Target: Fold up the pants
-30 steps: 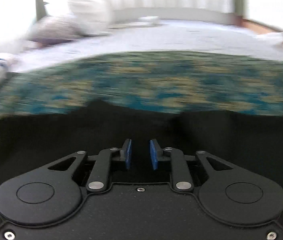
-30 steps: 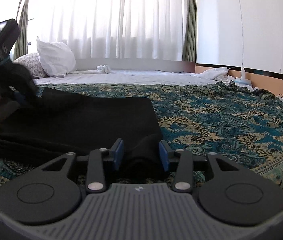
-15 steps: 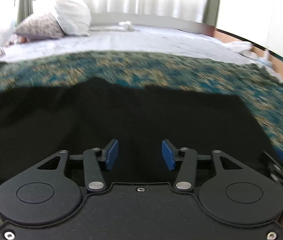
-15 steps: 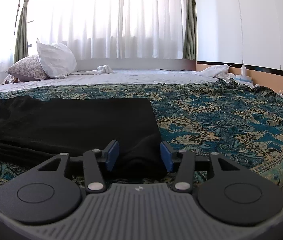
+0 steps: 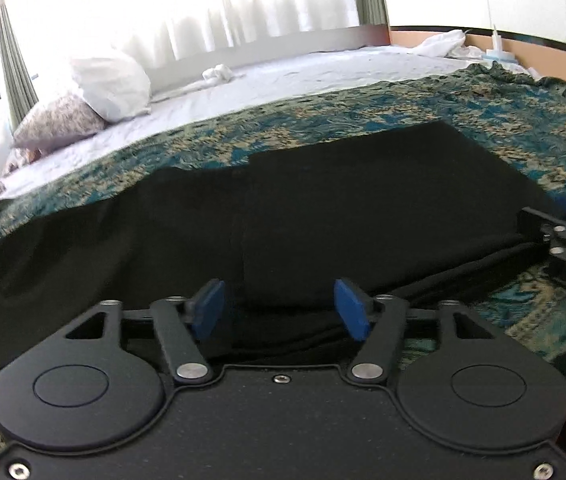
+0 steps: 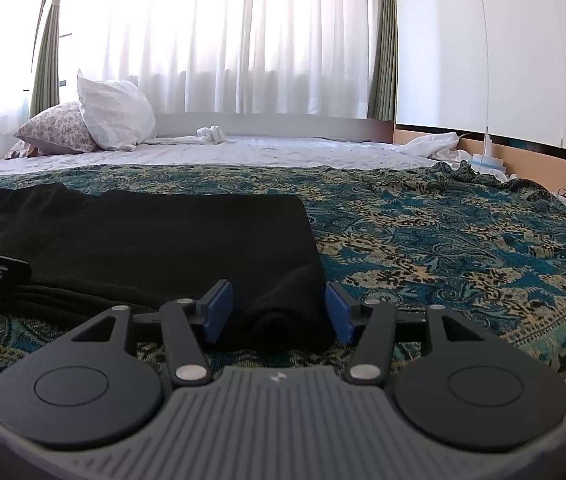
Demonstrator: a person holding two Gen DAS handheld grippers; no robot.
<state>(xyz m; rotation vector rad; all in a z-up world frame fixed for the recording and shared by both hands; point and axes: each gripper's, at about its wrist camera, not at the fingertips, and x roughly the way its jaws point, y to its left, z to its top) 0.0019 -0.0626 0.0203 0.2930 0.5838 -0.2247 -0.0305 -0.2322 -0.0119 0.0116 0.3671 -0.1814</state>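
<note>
Since a second ago the left wrist view has swung across the bed and steadied, its blur gone, and both sets of jaws have parted; the right wrist view is unchanged apart from that.

Task item: black soft-fabric pants (image 5: pixel 323 216), lying doubled lengthwise on the teal-and-gold paisley bedspread (image 5: pixel 423 116), filling the centre band of the left view from left edge to right.

Left gripper (image 5: pixel 281 308): blue pads well apart and opening. Near edge of the pants lies between and below them; pads do not press on it. Nothing held.

Right gripper (image 6: pixel 279 312): lower centre of its own view, also seen at the right edge of the left view. Jaws opening. A rolled black cuff or corner sits between the pads, apparently just clear of both. Released, as far as I can judge.

Step in hand, judged: letting go after laying a fold, then re-gripping for the next one.

To do it well:
- withdraw both grippers straight back so the pads do not drag the top layer;
- flatten the bunched corner at the right;
- take the next grip through all layers, edges aligned.
</note>
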